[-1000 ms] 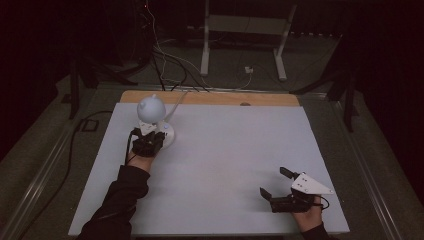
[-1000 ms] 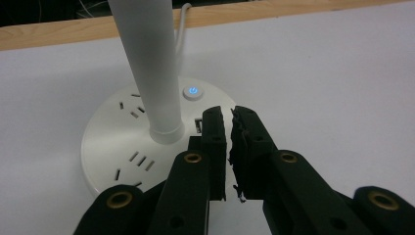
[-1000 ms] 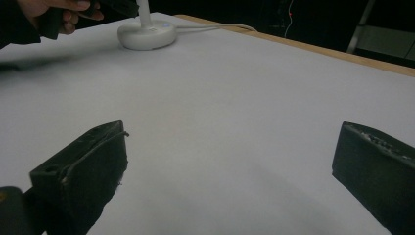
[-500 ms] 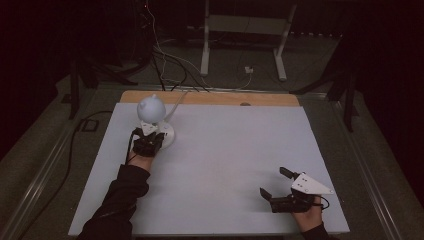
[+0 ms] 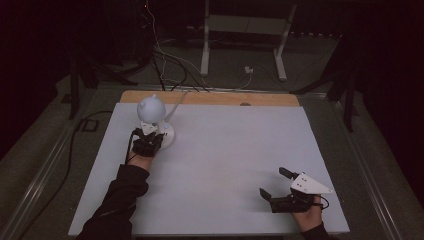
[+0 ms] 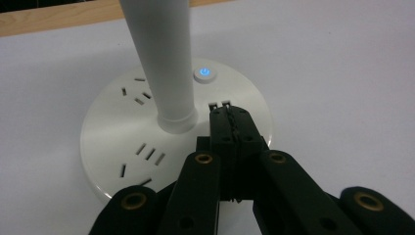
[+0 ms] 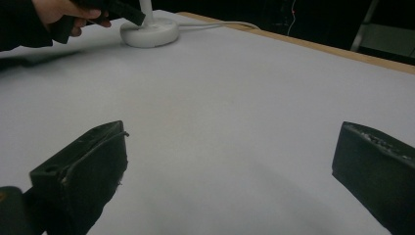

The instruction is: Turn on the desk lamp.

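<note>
On the white table (image 5: 225,165), the desk lamp (image 5: 152,117) stands upright at the far left, stem vertical. The left gripper (image 6: 230,128), jaws pressed together and empty, rests over its round base. The right gripper (image 5: 280,185) gapes wide, empty, at the near right.

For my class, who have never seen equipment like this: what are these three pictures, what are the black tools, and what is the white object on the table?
A person sits at a white table, holding a two-jaw gripper in each hand. The high view looks down from above; each gripper view comes from a camera riding on that tool. The left gripper has its jaws shut with nothing between them, tips over the round base of a white desk lamp, beside its stem and near the glowing blue power button. The right gripper rests open near the table's front corner, holding nothing.
</note>
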`<action>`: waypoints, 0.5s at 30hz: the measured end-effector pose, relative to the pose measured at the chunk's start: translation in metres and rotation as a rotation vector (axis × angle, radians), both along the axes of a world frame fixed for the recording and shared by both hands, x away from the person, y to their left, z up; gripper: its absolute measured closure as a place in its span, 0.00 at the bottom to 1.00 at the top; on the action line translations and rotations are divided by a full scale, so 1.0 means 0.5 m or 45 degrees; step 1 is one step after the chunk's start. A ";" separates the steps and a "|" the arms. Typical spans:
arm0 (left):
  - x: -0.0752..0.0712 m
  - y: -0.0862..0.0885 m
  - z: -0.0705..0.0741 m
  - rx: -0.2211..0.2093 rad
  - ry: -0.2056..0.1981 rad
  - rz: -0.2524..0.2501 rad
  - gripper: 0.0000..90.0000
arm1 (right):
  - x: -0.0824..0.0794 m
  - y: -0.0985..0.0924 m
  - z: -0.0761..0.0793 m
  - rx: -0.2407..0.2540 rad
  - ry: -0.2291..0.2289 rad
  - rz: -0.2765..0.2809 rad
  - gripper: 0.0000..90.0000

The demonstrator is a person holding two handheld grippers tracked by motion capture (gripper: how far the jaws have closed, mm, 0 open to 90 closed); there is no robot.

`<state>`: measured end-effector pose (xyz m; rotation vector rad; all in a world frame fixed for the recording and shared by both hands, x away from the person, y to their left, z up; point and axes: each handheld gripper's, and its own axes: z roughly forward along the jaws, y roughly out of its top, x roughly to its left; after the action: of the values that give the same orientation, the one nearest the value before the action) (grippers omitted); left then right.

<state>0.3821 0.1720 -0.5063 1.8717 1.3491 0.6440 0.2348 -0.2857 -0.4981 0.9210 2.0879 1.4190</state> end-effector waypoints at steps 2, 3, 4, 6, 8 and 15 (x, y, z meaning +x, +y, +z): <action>0.001 -0.001 -0.001 0.006 0.003 -0.005 1.00 | 0.000 0.000 0.000 0.000 0.001 0.000 0.00; 0.001 0.000 -0.002 0.007 0.003 -0.006 1.00 | -0.001 0.000 0.000 -0.007 -0.001 0.000 0.00; 0.001 0.000 -0.002 0.002 0.002 -0.003 1.00 | -0.001 0.000 0.000 -0.007 -0.001 0.000 0.00; 0.001 0.003 -0.003 -0.001 0.005 0.001 1.00 | -0.001 0.000 0.000 -0.004 -0.002 0.001 0.00; 0.002 0.003 -0.004 -0.001 0.008 -0.002 1.00 | -0.001 0.000 0.000 -0.006 0.000 0.000 0.00; 0.001 0.001 -0.006 0.012 0.003 -0.011 1.00 | 0.000 0.000 0.000 -0.006 -0.001 -0.001 0.00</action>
<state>0.3827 0.1726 -0.5094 1.8855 1.3413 0.6454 0.2346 -0.2858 -0.4981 0.9191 2.0893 1.4132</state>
